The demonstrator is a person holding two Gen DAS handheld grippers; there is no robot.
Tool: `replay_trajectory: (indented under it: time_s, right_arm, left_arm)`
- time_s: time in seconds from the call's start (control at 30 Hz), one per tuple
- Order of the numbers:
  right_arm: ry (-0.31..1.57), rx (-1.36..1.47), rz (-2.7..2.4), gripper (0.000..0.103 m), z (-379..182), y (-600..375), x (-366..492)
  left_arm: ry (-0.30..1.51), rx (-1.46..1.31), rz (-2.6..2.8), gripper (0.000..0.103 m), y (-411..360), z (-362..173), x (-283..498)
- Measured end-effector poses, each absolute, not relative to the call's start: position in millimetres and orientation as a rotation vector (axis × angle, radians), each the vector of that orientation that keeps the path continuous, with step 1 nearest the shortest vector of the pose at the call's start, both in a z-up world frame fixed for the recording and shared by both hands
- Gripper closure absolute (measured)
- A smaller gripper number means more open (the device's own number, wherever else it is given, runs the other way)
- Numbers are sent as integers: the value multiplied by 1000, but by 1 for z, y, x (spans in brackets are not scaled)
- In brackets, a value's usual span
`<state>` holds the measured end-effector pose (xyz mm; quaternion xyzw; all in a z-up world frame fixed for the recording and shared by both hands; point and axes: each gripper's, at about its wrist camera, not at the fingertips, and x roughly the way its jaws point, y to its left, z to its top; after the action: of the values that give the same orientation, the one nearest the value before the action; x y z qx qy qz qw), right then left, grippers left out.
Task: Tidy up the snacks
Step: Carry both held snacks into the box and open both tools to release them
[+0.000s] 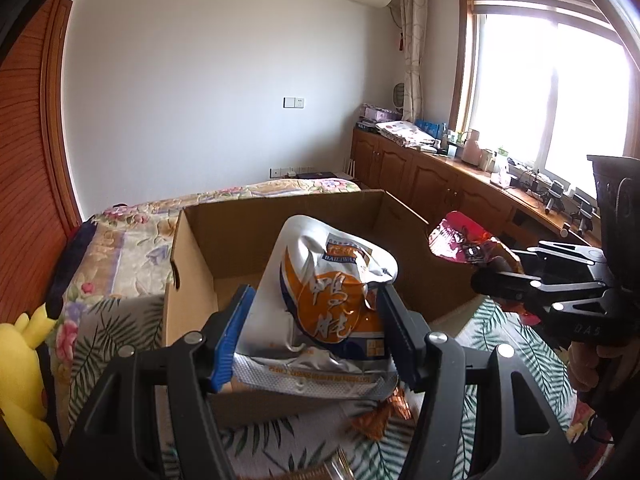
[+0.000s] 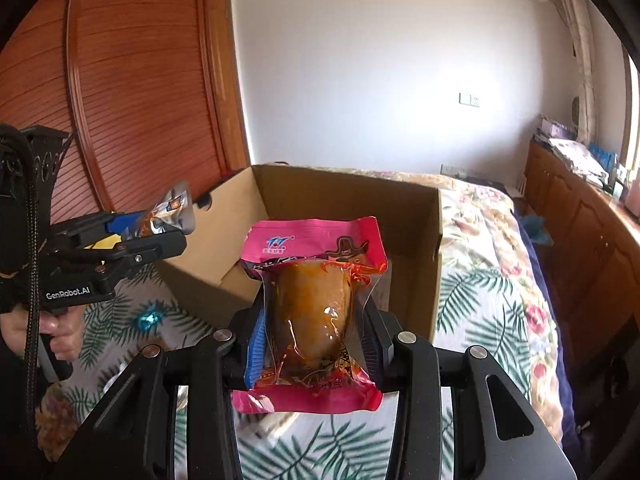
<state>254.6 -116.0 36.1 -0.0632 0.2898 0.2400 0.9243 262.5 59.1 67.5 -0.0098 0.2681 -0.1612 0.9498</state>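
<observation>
On a bed spread with a palm-leaf cloth (image 2: 472, 296) stands an open cardboard box (image 1: 224, 240), and both grippers hang in front of its near wall, each carrying a snack. In the left wrist view, the left gripper (image 1: 316, 332) has its jaws clamped on a crumpled silver-and-orange snack pouch (image 1: 324, 292), which rises toward 12 o'clock over the box's open top; the right gripper (image 1: 496, 276) shows at 3 o'clock, just outside the box's right wall. In the right wrist view, the right gripper's jaws are pressed against both sides of a pink packet (image 2: 316, 312) with a clear window showing brown food; the packet stands upright before the box, whose floor is largely hidden. A hand (image 2: 56, 332) grips the left tool's handle at 9 o'clock. A yellow plush toy (image 1: 28, 364) lies at 8 o'clock in the left view.
</observation>
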Motion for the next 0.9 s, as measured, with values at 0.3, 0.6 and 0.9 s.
replay_trajectory:
  time_s: [0.3, 0.6, 0.9]
  right_arm:
    - [592, -123, 486, 63, 39, -104, 293]
    - [621, -139, 467, 63, 24, -89, 318]
    - [668, -160, 457, 63, 6, -76, 323]
  left_arm:
    - [568, -12, -308, 42, 59, 57, 299]
    - [600, -6, -293, 41, 56, 41, 314]
    - [624, -12, -290, 40, 53, 29, 318]
